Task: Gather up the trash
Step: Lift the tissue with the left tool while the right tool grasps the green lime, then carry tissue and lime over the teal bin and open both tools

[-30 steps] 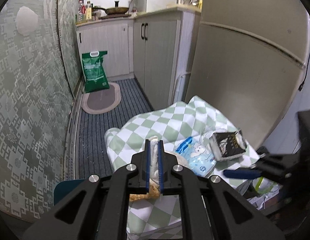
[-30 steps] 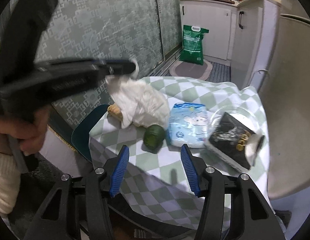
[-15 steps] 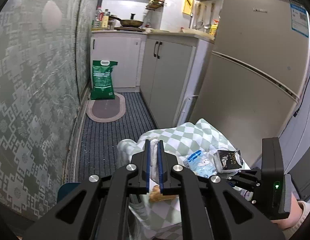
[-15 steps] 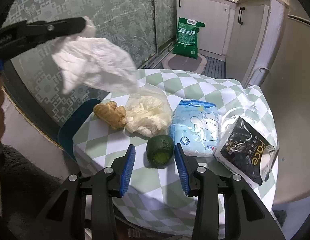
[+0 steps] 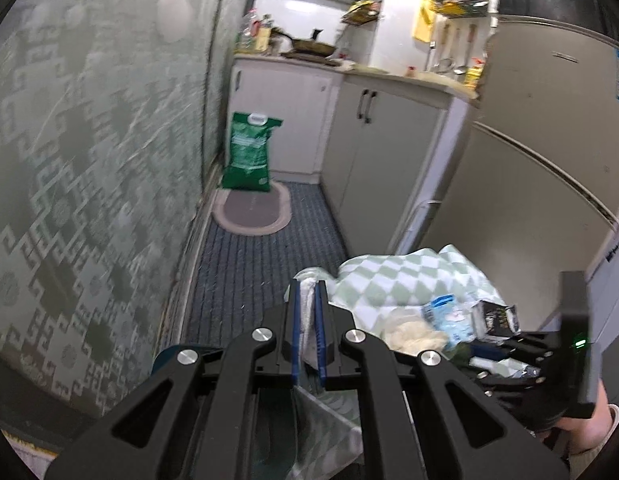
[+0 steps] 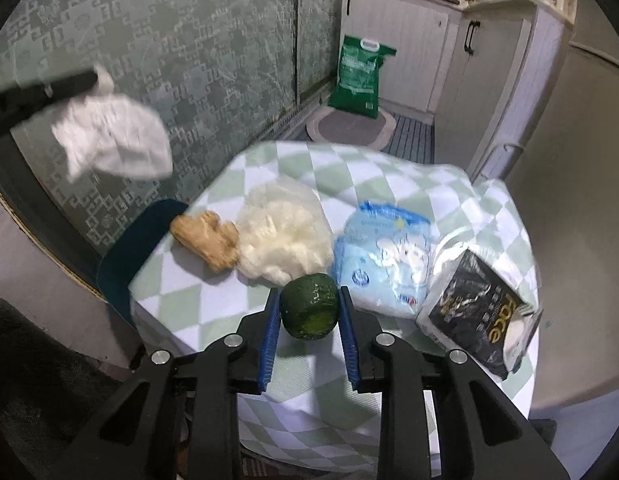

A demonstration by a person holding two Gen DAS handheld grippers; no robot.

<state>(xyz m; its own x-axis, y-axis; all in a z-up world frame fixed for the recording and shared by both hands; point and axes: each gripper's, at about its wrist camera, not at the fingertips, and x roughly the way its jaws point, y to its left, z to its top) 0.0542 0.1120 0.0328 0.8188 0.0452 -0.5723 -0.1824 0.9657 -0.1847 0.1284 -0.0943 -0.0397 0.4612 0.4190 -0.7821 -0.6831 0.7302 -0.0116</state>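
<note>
Right now I am closing my right gripper (image 6: 307,316) around a dark green, round fruit (image 6: 309,306) with a dull, slightly bumpy skin; it is sitting on the table (image 6: 181,300) between my two blue ribbed pads, and slim gaps are showing on both sides, so the pads are not yet pressing on it. My left gripper (image 5: 307,320) is pinching a crumpled white plastic bag (image 6: 113,140), thin and wrinkled, which is hanging in the air off the table's left side, well apart from the fruit; in the left wrist view a strip of that film is showing between the pads pressed together. Just behind the fruit a puffy clear bag of pale, fluffy stuff (image 6: 283,236) is lying, and a knobbly tan piece of ginger (image 6: 205,236) is touching its left side. To the fruit's right a glossy light-blue pack (image 6: 385,264) is lying flat, and beyond it a black printed pouch (image 6: 477,312) with a white opening is leaning near the table's right edge. A soft cloth of green and white diamonds is covering the table. My right gripper is pointing steeply down at the tabletop; my left one is angling less steeply, out over the striped floor mat (image 5: 249,272). A green sack (image 6: 359,76) is standing by the white cabinets (image 5: 373,152).
</note>
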